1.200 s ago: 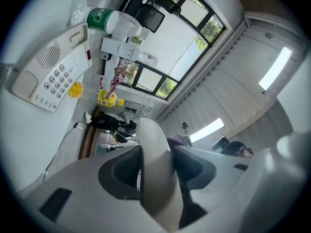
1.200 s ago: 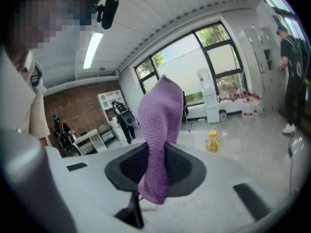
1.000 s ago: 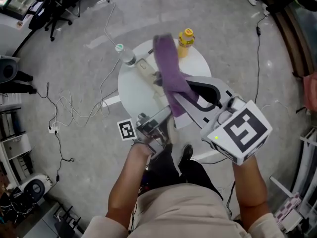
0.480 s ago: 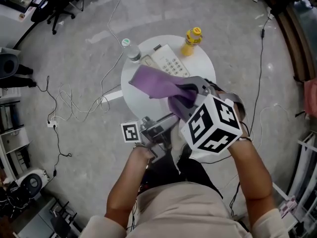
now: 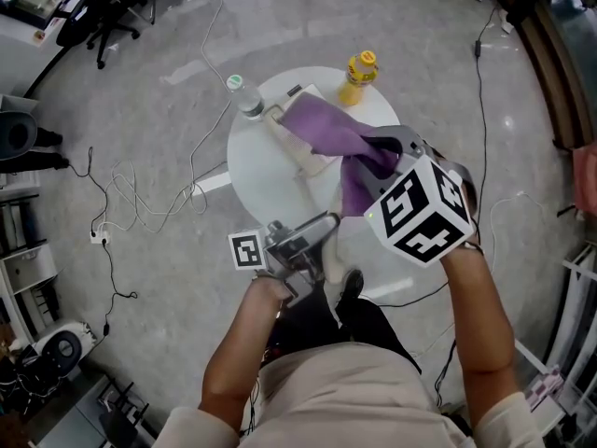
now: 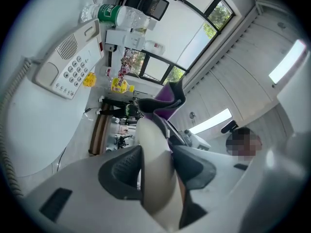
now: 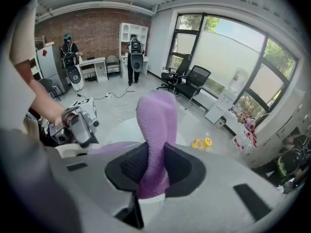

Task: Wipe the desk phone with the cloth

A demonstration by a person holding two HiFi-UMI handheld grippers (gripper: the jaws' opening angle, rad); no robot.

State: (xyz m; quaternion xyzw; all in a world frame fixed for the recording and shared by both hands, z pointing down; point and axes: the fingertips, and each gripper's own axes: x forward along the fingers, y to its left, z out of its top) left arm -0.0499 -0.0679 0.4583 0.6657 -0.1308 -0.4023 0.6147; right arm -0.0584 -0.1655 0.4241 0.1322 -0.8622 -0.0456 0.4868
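Both pairs of jaws are clamped: the right gripper (image 7: 154, 169) pinches a fold of the purple cloth (image 5: 328, 127), and the left gripper (image 6: 156, 161) grips the white handset (image 6: 154, 193), off its cradle. The cloth drapes across the desk phone (image 5: 297, 147) on the round table (image 5: 256, 180). Best, I judge, to lower it flat and stroke along the phone's length, which runs slantwise from the water bottle (image 5: 244, 104) toward the person, keypad up

Purple fleecy cloth (image 5: 336, 136) is hanging bunched just over the cream desk phone (image 5: 291, 146), toward its 4 o'clock side. Phone is lying flat, keypad up, around 11 o'clock on the white round table (image 5: 261, 185); handset (image 6: 155, 169) is sitting off its cradle.
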